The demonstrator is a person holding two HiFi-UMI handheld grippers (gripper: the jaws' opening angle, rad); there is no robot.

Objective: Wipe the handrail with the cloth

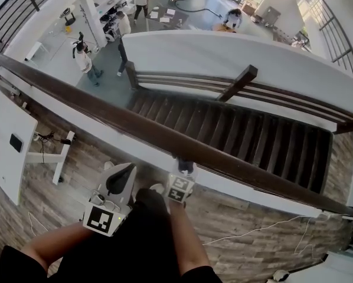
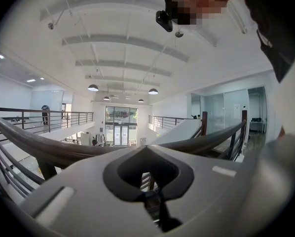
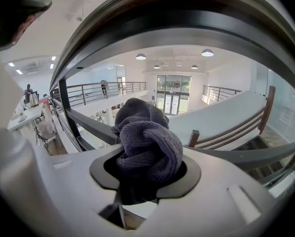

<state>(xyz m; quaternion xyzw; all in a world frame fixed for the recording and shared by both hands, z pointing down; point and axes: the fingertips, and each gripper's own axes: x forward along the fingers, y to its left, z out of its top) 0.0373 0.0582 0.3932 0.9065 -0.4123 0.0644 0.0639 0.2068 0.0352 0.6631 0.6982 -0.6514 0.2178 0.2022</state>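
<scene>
Handrail (image 1: 135, 125): a dark, smooth wooden bar, rounded in section, running diagonally from upper left to lower right above a white ledge. Beyond its far edge the ground falls away to a stair (image 1: 235, 122) of dark treads, with a second rail on posts and a lower hall past that. On the near side lies a plank floor (image 1: 64, 181) of grey-brown boards, with open room to either side of the grippers.

Right gripper (image 1: 184, 168): its tip is at the near edge of the handrail, about midway along the visible run. The jaws are clenched on the cloth (image 3: 147, 147), a dark grey terry cloth bunched into a rounded knot that bulges out past the pads. In the right gripper view the handrail arches close over the cloth. Whether the two actually touch cannot be confirmed from this angle.

Left gripper (image 1: 122, 177): held back from the handrail over the floor, just beside the right gripper. Its jaws are pressed together with nothing between them.
</scene>
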